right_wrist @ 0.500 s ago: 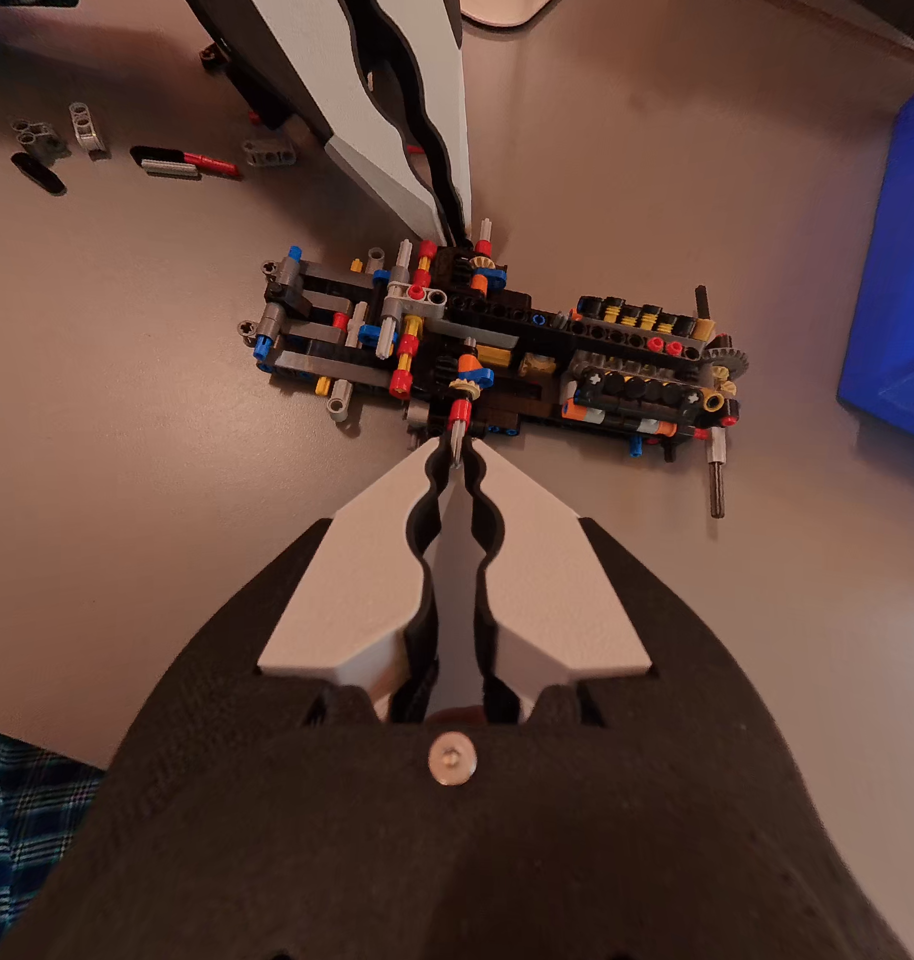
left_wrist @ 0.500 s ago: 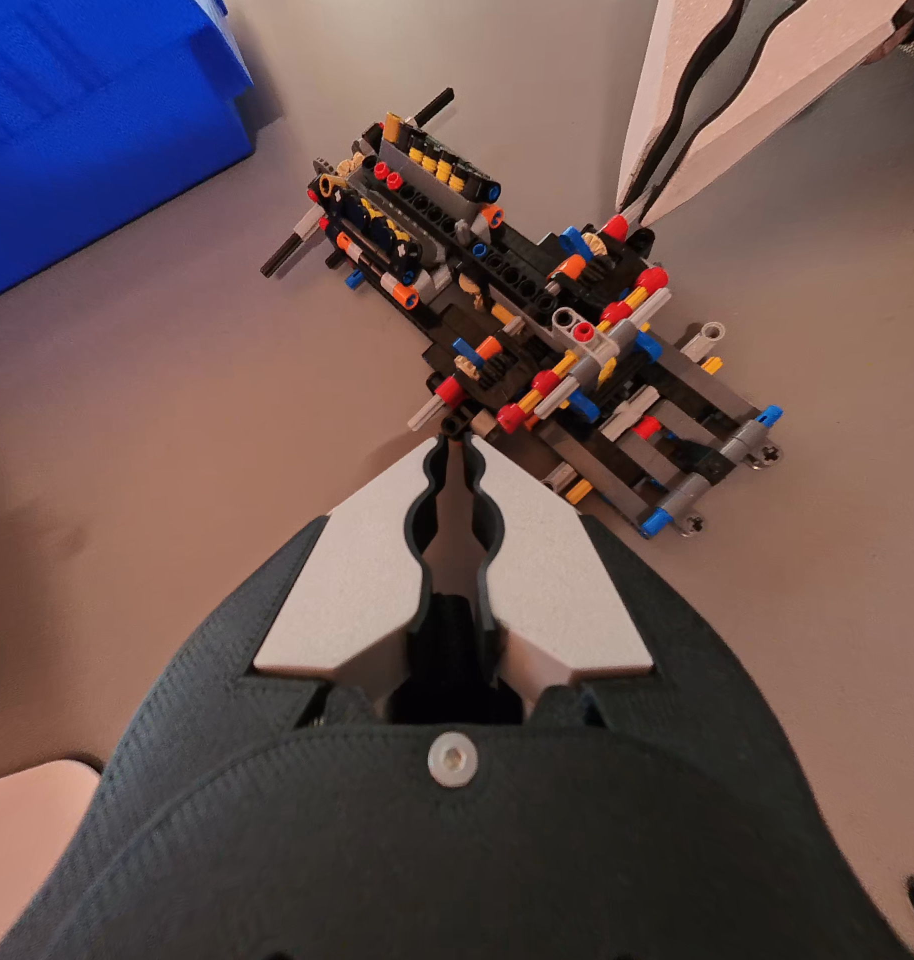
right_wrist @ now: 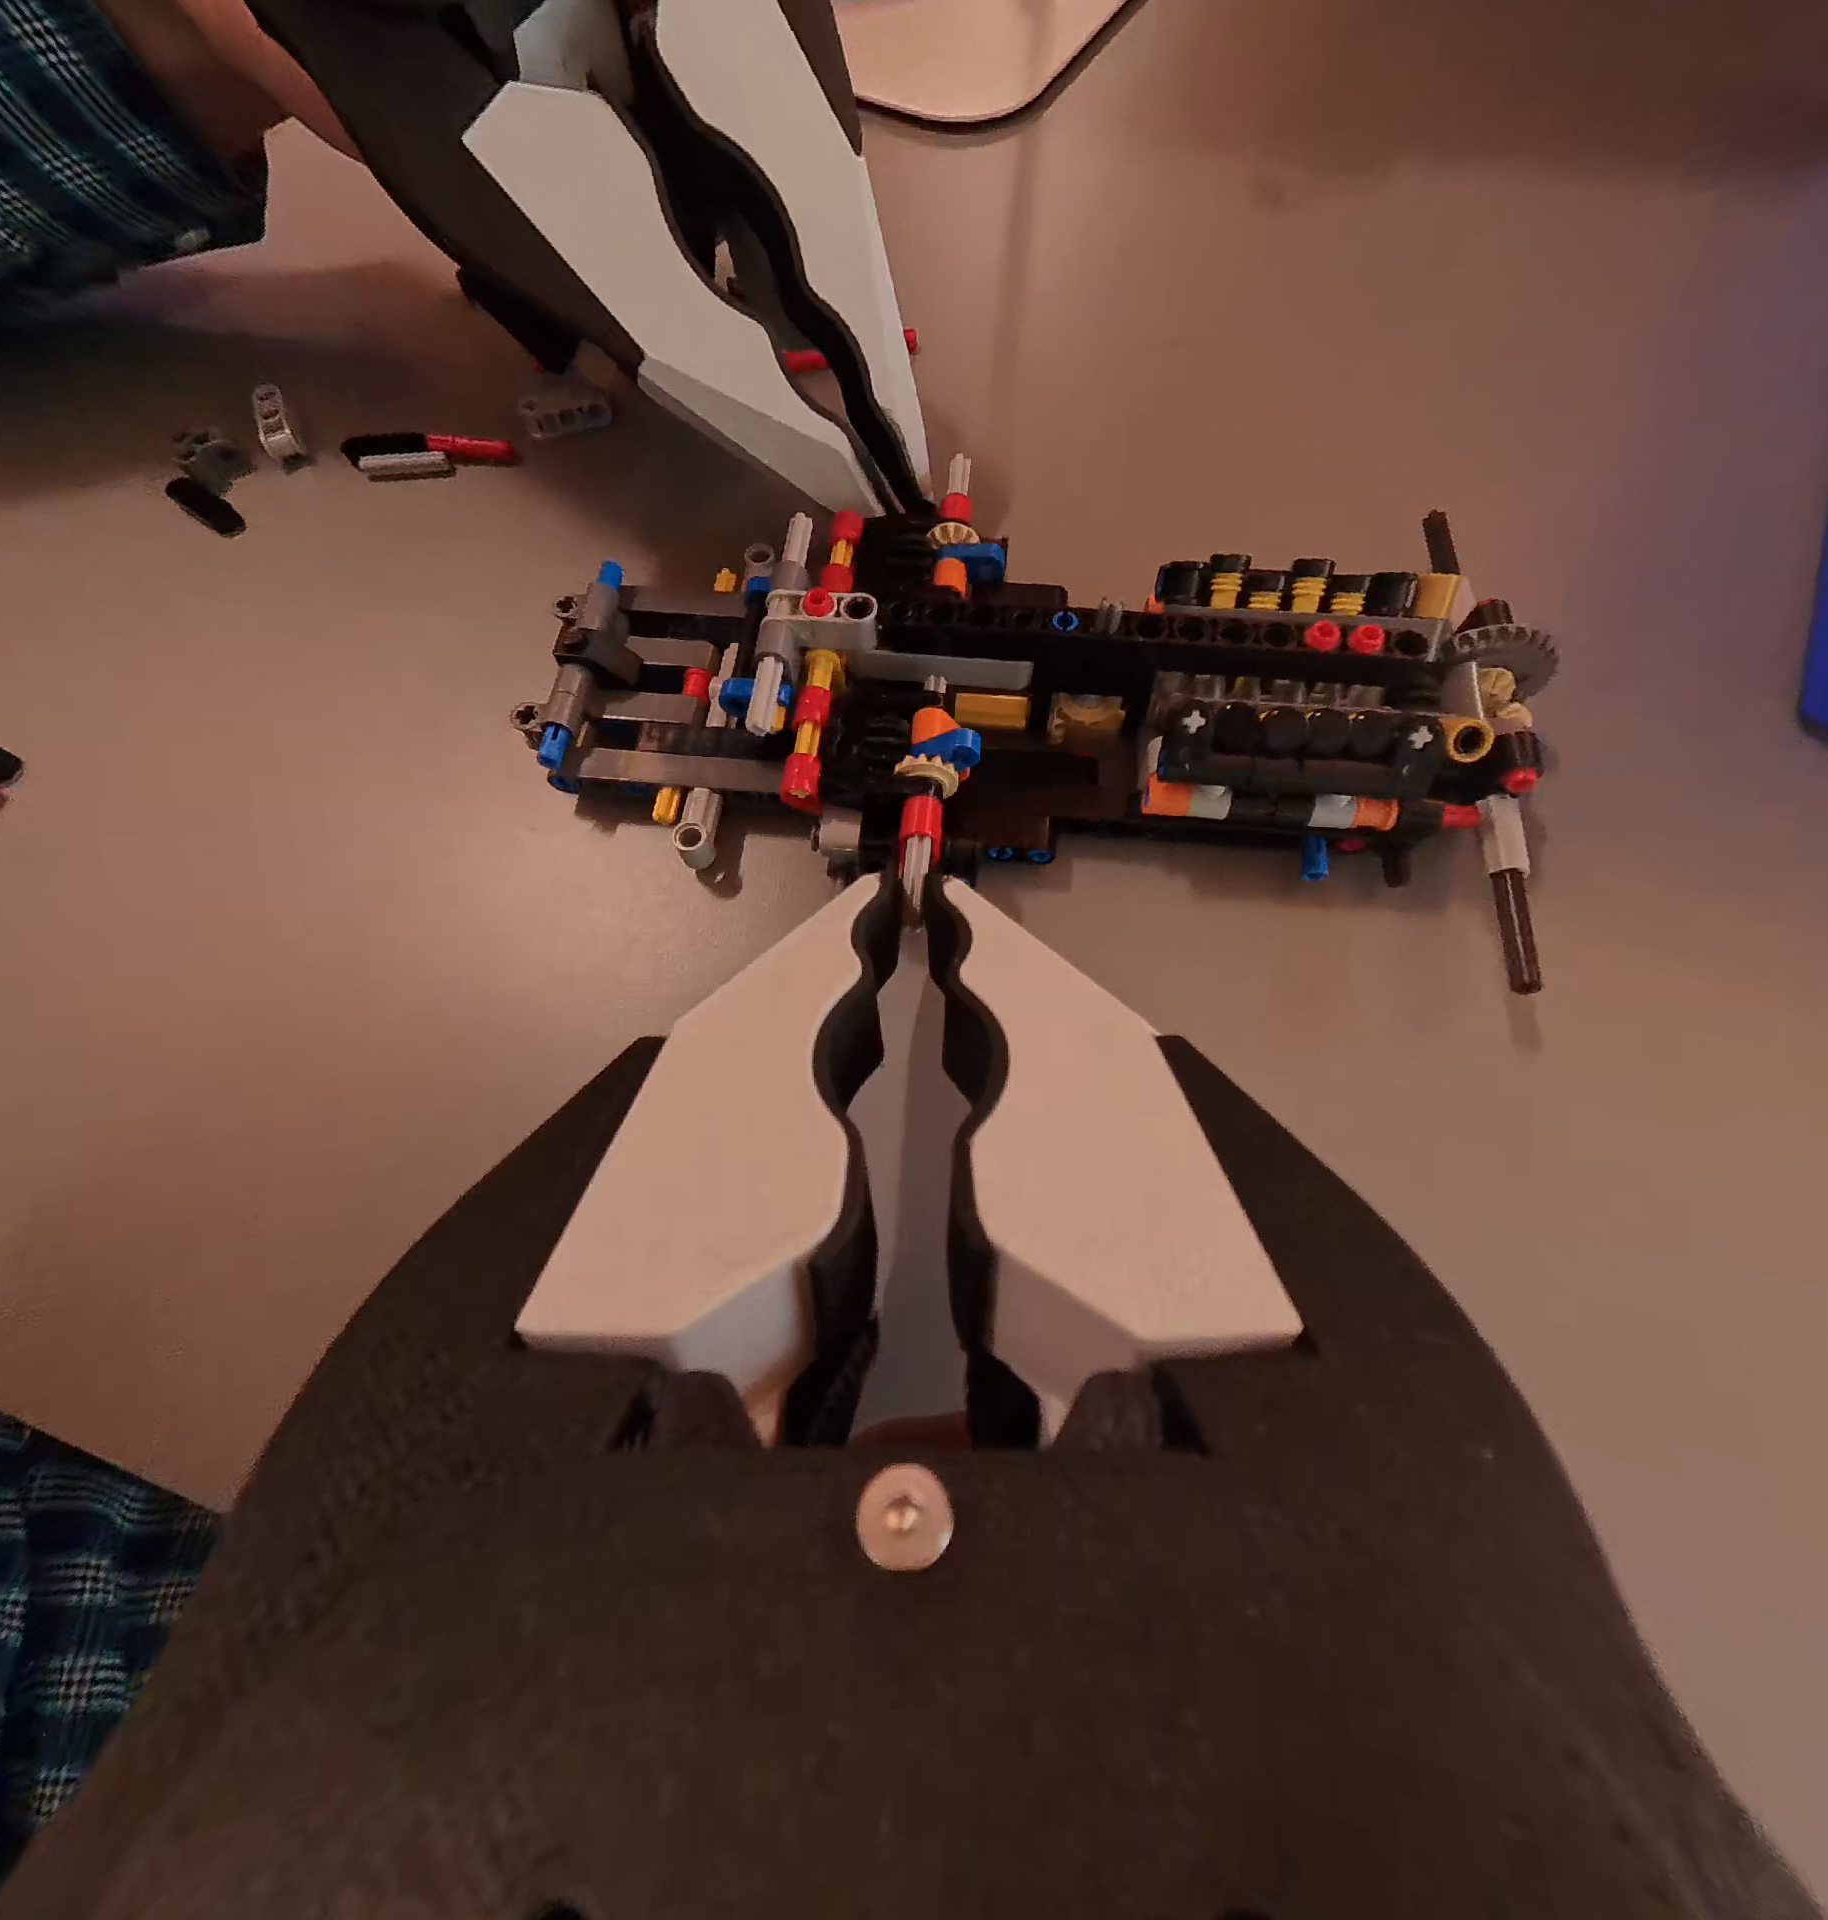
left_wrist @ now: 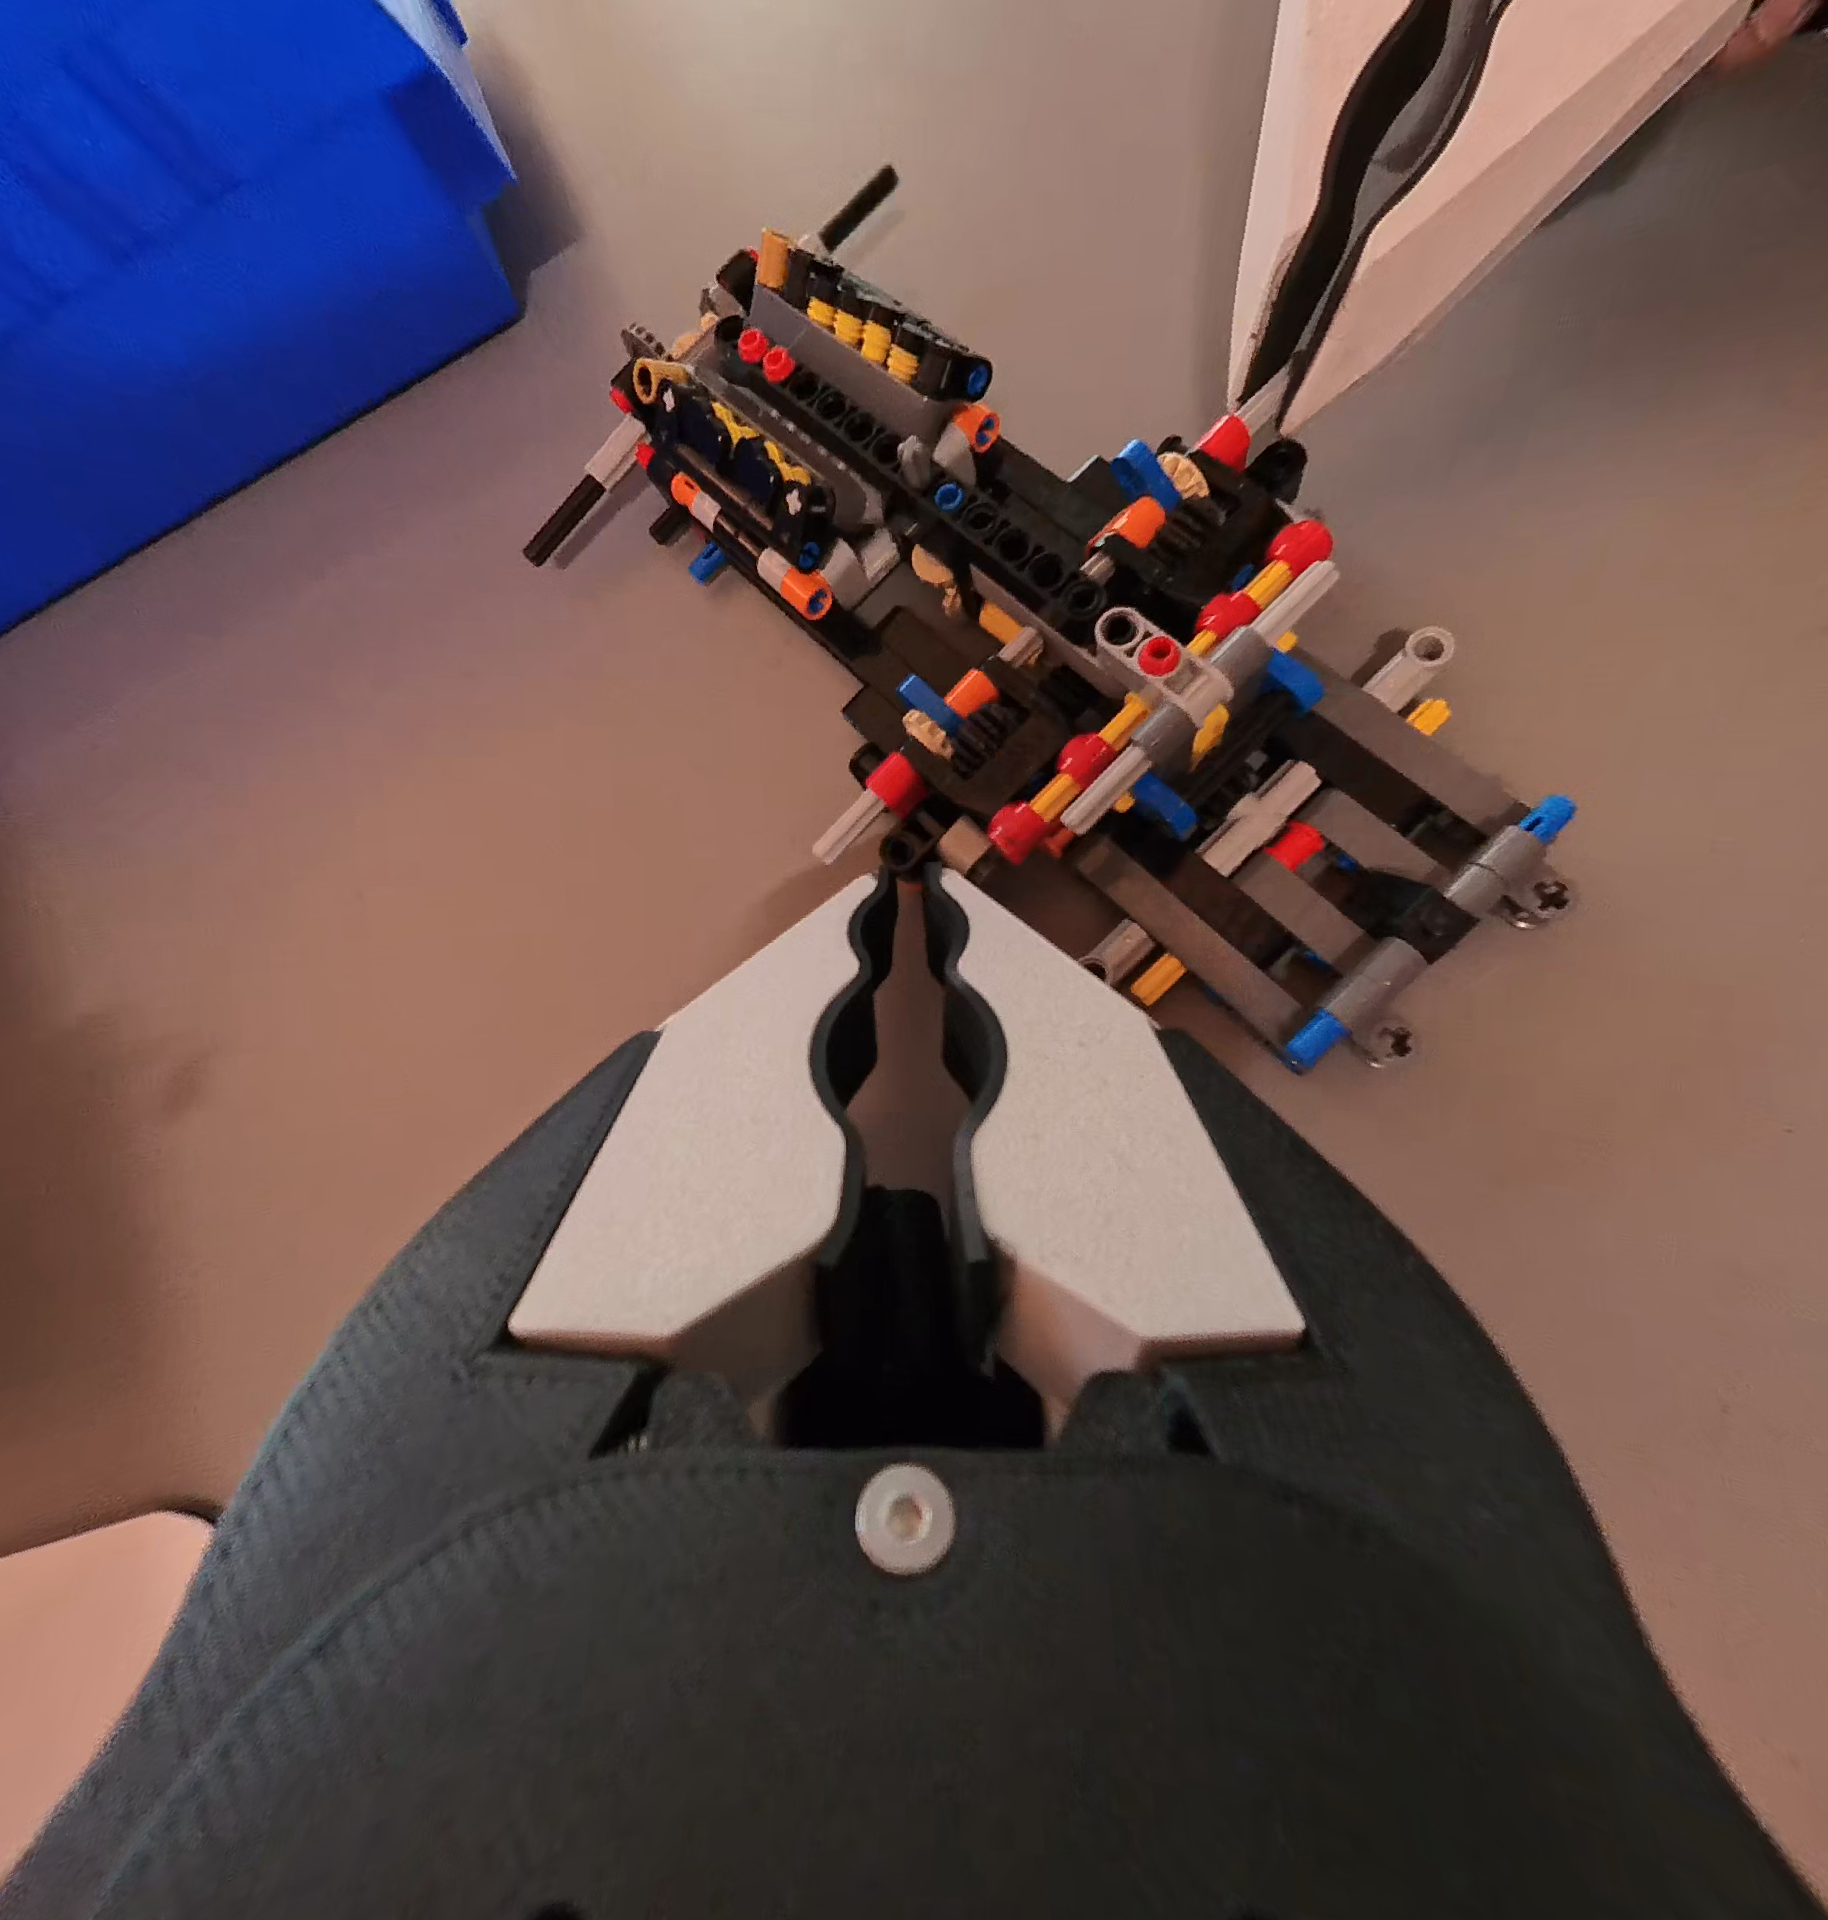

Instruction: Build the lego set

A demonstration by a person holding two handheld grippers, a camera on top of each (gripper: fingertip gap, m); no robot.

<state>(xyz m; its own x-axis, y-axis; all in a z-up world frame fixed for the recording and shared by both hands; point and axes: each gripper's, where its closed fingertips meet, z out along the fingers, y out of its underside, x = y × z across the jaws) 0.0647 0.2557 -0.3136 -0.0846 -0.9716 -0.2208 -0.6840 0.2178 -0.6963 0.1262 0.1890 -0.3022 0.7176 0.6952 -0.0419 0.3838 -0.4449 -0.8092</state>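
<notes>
The half-built Lego chassis (right_wrist: 1035, 707) lies flat on the grey table (right_wrist: 1305, 1143), in the same spot as half a second ago. The right gripper (right_wrist: 915, 899) still has its tips pinched on the light grey axle (right_wrist: 918, 862) that sticks out of the near side past a red bush. The left gripper (left_wrist: 908, 878) stays closed on a small black connector (left_wrist: 902, 847) at the opposite edge. From the right wrist view the scene now looks a touch lower, with a plaid sleeve (right_wrist: 48, 156) newly showing far left. Loose parts (right_wrist: 411, 455) lie far left, a blue bin (left_wrist: 183, 291) to the side.
</notes>
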